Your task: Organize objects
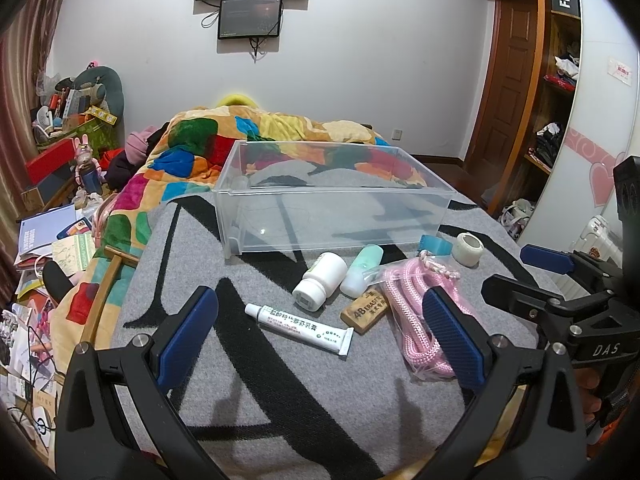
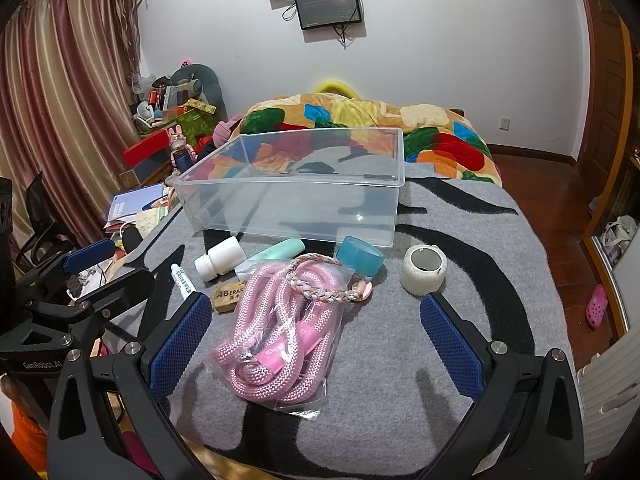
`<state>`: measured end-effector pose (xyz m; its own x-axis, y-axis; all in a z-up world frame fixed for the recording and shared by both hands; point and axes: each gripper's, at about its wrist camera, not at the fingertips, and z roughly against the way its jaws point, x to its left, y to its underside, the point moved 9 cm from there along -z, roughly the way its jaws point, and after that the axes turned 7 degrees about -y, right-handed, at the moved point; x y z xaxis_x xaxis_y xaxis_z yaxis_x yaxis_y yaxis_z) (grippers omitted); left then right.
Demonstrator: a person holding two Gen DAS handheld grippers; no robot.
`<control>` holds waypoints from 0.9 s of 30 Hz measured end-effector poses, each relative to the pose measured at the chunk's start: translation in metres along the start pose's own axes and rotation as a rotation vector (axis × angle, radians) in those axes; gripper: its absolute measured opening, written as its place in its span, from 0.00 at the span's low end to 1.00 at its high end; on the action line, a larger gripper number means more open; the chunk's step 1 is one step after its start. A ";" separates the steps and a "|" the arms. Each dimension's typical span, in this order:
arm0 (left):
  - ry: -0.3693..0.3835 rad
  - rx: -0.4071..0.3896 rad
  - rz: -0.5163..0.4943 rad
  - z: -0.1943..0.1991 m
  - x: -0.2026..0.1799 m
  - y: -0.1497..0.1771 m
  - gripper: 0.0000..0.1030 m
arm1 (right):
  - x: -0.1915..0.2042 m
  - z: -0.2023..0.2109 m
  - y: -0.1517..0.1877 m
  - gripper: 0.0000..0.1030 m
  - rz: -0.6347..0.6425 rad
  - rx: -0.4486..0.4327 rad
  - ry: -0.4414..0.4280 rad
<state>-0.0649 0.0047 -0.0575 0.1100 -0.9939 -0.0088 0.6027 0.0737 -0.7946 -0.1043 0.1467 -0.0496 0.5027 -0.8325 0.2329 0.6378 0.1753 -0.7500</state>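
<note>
Bedroom, grey-and-black blanket [image 1: 248, 380] on the bed.
Your left claw [image 1: 320, 320] and right claw [image 2: 316, 320] both hover spread wide, holding nothing; the bagged pink rope [image 2: 280, 336], ointment tube [image 1: 300, 326] and white bottle [image 1: 320, 282] lie near you, the clear bin [image 1: 332, 196] just beyond them.

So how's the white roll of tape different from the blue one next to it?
The white roll stands alone on the grey blanket, its hole facing up; the blue roll is tilted and touches the bag of pink rope. The white one looks cloudy and dull, the blue one glossy and see-through. The blue roll sits nearer the clear bin. Both are short, hollow rolls lying outside the bin.
</note>
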 end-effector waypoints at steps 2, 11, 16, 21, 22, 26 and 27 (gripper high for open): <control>-0.001 -0.001 0.000 0.000 0.000 0.000 1.00 | 0.000 0.000 0.000 1.00 -0.001 0.001 -0.001; 0.000 0.000 0.000 0.000 0.000 0.000 1.00 | 0.001 0.001 0.000 1.00 -0.003 0.001 -0.003; 0.002 0.001 0.000 -0.001 -0.002 0.000 1.00 | 0.000 0.001 0.000 1.00 -0.004 0.001 -0.003; 0.002 0.002 -0.001 -0.001 -0.002 0.000 1.00 | 0.000 0.000 0.000 1.00 -0.004 0.001 -0.004; 0.001 0.002 0.000 -0.001 -0.002 0.000 1.00 | 0.000 0.000 0.000 1.00 -0.004 0.001 -0.003; 0.001 0.001 0.000 -0.001 -0.002 0.000 1.00 | 0.001 0.001 0.000 1.00 -0.006 0.002 -0.004; 0.001 0.002 0.000 -0.001 -0.002 0.000 1.00 | 0.000 0.001 0.000 1.00 -0.005 0.001 -0.003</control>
<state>-0.0657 0.0067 -0.0575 0.1092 -0.9940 -0.0098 0.6041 0.0742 -0.7934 -0.1037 0.1468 -0.0494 0.5013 -0.8316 0.2391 0.6410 0.1713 -0.7481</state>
